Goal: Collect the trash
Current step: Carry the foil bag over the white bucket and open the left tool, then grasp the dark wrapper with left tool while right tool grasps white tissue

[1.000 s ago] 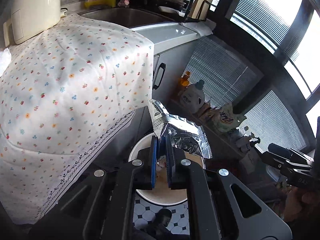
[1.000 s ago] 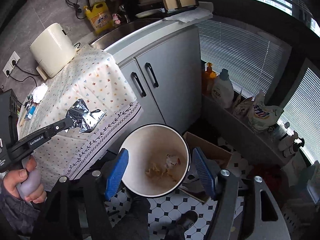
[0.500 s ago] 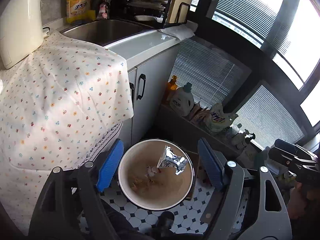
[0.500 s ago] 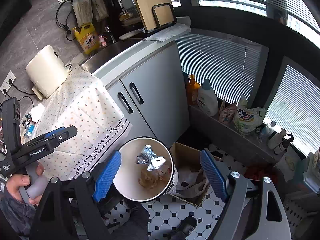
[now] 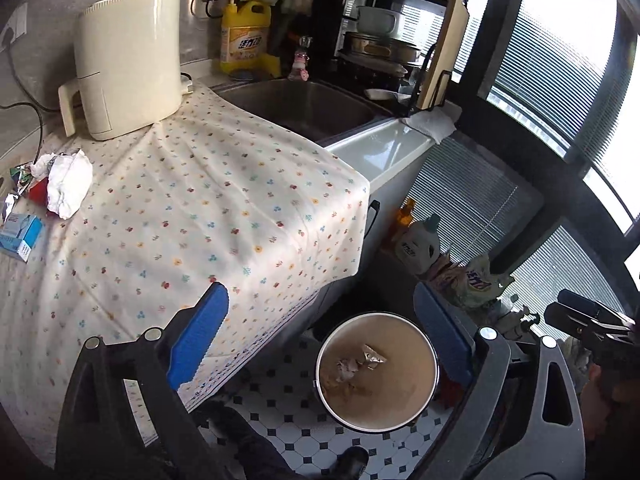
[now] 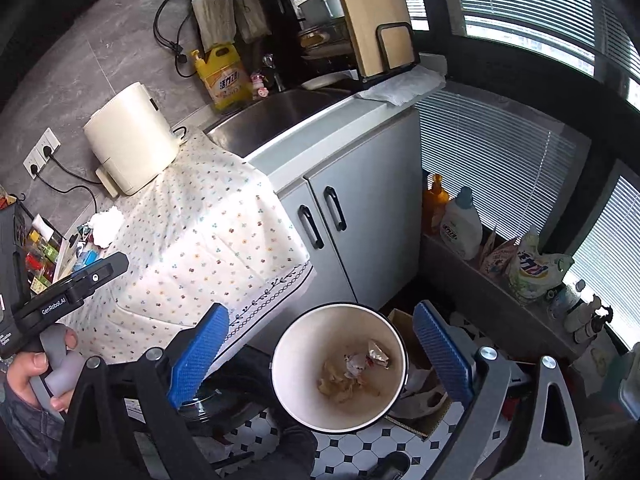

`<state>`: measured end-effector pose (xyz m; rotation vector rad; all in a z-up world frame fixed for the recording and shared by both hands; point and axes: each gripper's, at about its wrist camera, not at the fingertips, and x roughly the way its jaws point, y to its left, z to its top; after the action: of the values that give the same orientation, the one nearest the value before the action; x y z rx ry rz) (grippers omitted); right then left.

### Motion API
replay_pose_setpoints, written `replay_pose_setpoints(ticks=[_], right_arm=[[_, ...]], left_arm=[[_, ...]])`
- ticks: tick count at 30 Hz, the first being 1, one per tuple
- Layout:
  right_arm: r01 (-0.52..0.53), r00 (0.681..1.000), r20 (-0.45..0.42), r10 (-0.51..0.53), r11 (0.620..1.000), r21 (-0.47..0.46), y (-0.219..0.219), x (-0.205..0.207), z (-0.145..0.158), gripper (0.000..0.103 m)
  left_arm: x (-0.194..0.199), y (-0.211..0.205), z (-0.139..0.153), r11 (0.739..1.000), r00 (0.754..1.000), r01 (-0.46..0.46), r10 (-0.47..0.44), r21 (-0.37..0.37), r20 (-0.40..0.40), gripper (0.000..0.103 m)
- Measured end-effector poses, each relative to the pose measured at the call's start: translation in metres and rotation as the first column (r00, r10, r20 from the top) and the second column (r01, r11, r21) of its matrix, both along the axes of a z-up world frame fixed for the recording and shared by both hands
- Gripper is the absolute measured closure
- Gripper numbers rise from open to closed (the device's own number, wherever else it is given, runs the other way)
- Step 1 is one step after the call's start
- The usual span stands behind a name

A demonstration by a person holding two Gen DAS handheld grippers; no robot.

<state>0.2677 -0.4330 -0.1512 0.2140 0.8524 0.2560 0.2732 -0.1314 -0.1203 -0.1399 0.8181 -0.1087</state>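
Left wrist view: the left gripper [image 5: 320, 336] hangs with its blue pads spread wide and nothing between them, above the edge of the floral tablecloth [image 5: 208, 216] and the floor. Just below, on the black-and-white tiles, the round white trash bin [image 5: 424, 392] holds a silver foil wrapper [image 5: 373, 356] lying on crumpled paper scraps. In the right wrist view, the right gripper [image 6: 320, 352] is also wide open and empty, looking down into the same bin [image 6: 296, 360] with the wrapper [image 6: 378, 356] inside. Farther left on the tablecloth a crumpled white tissue [image 5: 68, 184] lies beside a small blue box [image 5: 18, 236]. Beyond them stands a cream appliance [image 5: 128, 60], then the steel sink [image 5: 304, 108] and a yellow detergent bottle [image 5: 245, 36] at the far wall.
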Motion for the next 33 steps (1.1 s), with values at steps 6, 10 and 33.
replay_pose_setpoints(ticks=[6,10,33], right_arm=[[-0.098,0.995,0.024,0.098,0.995,-0.002,0.060,0.020,0.015,0.010],[-0.154,0.987,0.039,0.155,0.988,-0.008,0.101,0.033,0.024,0.009],[-0.428,0.901,0.060,0.430,0.903,-0.042,0.350,0.108,0.037,0.010]], left_arm=[[-0.005,0.055,0.015,0.996,0.995,-0.091,0.091,-0.007,0.034,0.008],[-0.006,0.093,0.021,0.989,0.988,-0.148,0.148,-0.008,0.048,0.008],[-0.016,0.333,0.016,0.882,0.877,-0.463,0.470,-0.082,0.097,0.008]])
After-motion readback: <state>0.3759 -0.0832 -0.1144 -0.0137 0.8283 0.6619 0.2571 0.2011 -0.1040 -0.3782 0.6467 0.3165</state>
